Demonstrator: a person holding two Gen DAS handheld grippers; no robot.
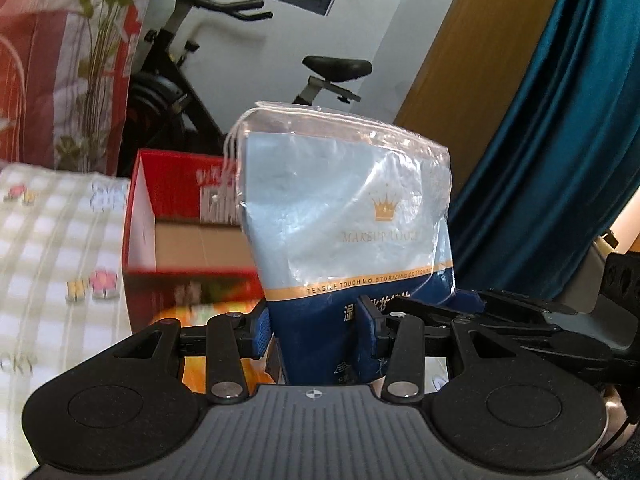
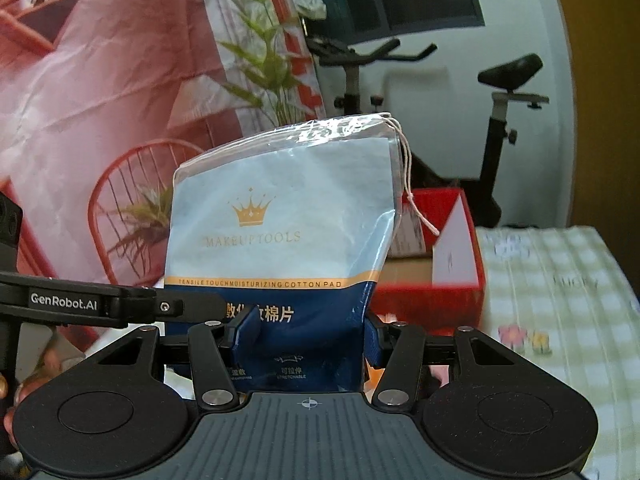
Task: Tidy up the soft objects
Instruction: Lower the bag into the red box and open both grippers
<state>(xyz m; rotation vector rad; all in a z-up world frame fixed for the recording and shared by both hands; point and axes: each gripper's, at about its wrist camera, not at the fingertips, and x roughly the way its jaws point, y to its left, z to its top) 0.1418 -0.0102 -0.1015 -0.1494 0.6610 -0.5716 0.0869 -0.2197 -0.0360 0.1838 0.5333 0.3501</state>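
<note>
Pinching the dark blue bottom of a cotton pad bag (image 1: 344, 208) from both sides, the left gripper (image 1: 316, 328) has its blue-padded fingers (image 1: 259, 330) closed on the pack, which stands upright above them. From the opposite face, the right gripper (image 2: 306, 330) clamps the same bag (image 2: 288, 216) low down, its fingers (image 2: 246, 326) pressed into the blue band beneath the orange stripe. Each view catches the other tool reaching in: a black arm from the right edge in the left view, and one marked GenRobot.AI from the left edge in the right view.

The bag is held up off everything, its clear drawstring top crumpled, with a thin cord (image 2: 414, 196) dangling at one corner.

Behind and below the bag sits an open red cardboard box (image 1: 176, 216), partly hidden by the pack. Beside the box lies a green-and-white checked cloth (image 1: 52, 248) with small flower prints. Further back stand a black exercise bike (image 1: 192, 64), a red-and-pink patterned hanging (image 2: 100, 80), and a teal curtain (image 1: 560, 128) next to a wooden door (image 1: 472, 48).
</note>
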